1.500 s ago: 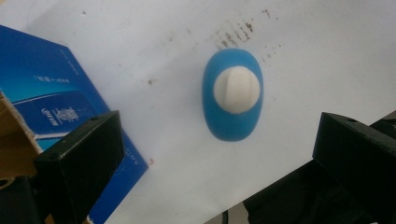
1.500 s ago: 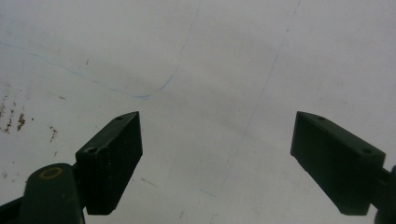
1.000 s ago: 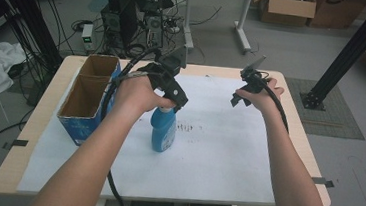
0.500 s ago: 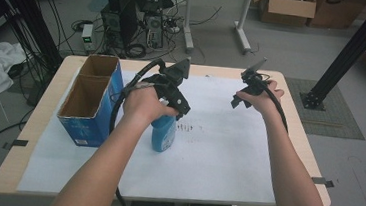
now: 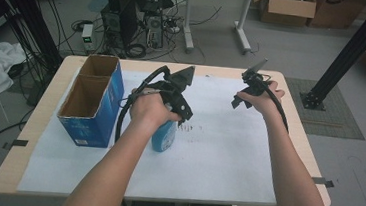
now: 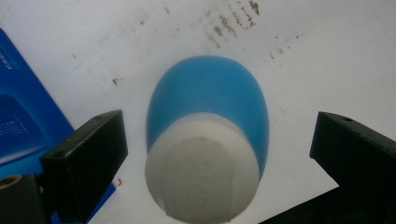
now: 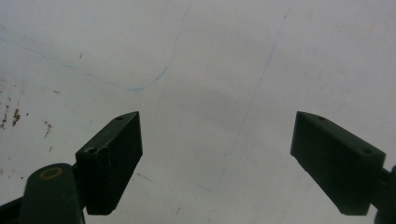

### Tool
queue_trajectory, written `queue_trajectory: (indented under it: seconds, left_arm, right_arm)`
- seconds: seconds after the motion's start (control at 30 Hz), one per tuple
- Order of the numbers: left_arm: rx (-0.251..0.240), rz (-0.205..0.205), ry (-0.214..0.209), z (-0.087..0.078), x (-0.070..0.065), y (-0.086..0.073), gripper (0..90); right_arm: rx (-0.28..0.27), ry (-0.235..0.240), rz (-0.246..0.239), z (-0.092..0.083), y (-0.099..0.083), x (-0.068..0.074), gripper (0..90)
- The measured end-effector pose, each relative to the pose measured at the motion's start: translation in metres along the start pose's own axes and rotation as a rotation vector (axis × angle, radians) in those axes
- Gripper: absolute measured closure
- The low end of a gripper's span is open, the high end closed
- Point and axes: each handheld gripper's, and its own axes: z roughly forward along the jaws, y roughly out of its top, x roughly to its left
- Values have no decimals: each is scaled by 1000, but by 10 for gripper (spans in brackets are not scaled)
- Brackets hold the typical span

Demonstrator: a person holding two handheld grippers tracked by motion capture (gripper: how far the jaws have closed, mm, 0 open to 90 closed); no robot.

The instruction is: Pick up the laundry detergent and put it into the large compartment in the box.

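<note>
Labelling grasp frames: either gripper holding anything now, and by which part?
Nothing held. Left gripper is open, jaws either side of the blue bottle's white cap without touching. Right gripper is open above the table paper.

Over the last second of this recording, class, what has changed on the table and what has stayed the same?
The left gripper has shifted slightly toward the table's middle above the blue bottle; its jaws stand open either side of the white cap, not touching it. The bottle stays upright in the same spot beside the blue box. The right gripper stays raised over the white sheet, jaws open and empty.
</note>
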Motion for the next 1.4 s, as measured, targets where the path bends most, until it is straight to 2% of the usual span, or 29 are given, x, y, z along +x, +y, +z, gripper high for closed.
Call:
queue_trajectory:
  seconds: [0.5,0.93,1.4]
  left_arm:
    - [19,-3,23,12,-1,1,81]
    - [19,-7,43,13,-1,1,155]
    - [19,-9,52,13,1,0,189]
  right_arm:
    - [0,3,-2,1,1,1,169]
    - [6,4,-2,3,1,1,169]
    - [5,3,-4,3,1,2,169]
